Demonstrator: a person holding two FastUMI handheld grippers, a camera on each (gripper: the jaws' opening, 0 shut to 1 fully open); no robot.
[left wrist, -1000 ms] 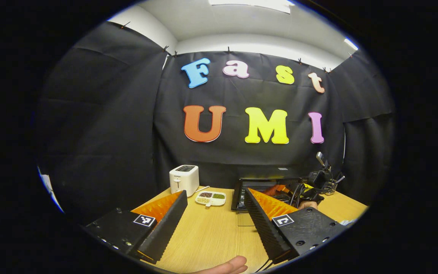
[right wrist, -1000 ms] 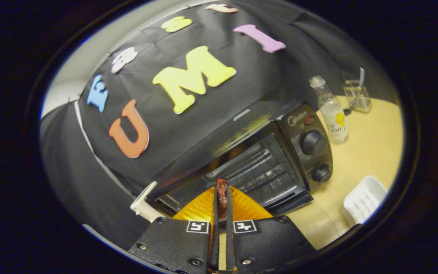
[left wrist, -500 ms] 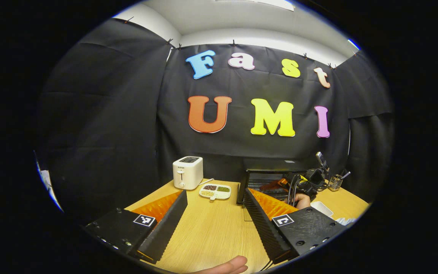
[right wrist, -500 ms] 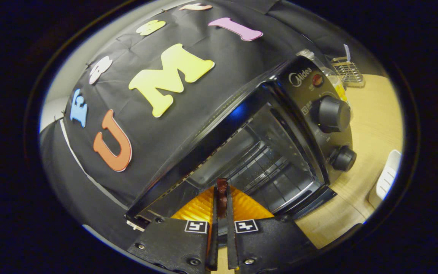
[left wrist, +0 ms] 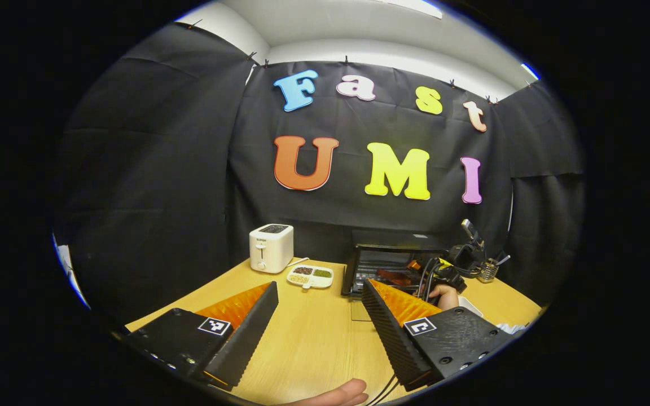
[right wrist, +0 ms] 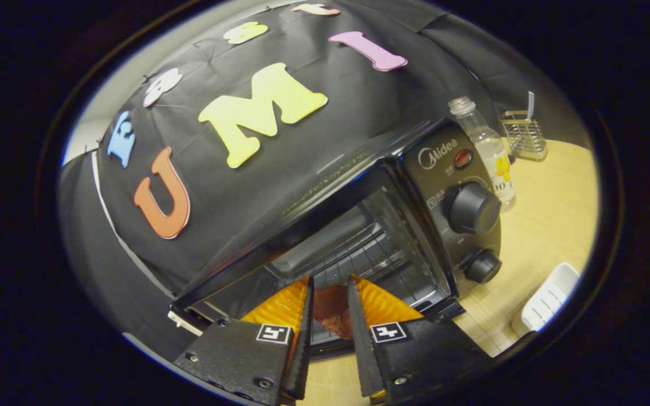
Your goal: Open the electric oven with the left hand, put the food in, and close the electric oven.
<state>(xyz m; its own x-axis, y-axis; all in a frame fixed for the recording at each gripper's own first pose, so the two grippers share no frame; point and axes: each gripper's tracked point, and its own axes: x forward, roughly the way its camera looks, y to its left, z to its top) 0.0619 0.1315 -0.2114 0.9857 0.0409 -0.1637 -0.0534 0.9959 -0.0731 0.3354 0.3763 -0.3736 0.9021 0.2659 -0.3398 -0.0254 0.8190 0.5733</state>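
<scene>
The black electric oven (right wrist: 353, 186) stands open, its wire rack (right wrist: 381, 262) showing inside. My right gripper (right wrist: 330, 280) is at the oven's mouth, open. A reddish-brown piece of food (right wrist: 330, 313) lies between its fingers at the front of the rack, and neither finger presses on it. In the left gripper view the oven (left wrist: 392, 260) is at the back of the wooden table, and the right gripper (left wrist: 449, 264), with the hand (left wrist: 443, 294) holding it, reaches into it. My left gripper (left wrist: 319, 283) hangs open over the table, holding nothing.
A white toaster (left wrist: 271, 248) and a divided snack dish (left wrist: 310, 276) stand left of the oven. Right of the oven are a clear bottle (right wrist: 491, 152), a wire holder (right wrist: 522, 138) and a white dish (right wrist: 548, 296). Two knobs (right wrist: 471, 208) sit on the oven's front panel.
My right gripper has opened and let go of the food, which now lies flat on the rack. It has drawn back slightly from the oven. The left gripper has barely moved.
</scene>
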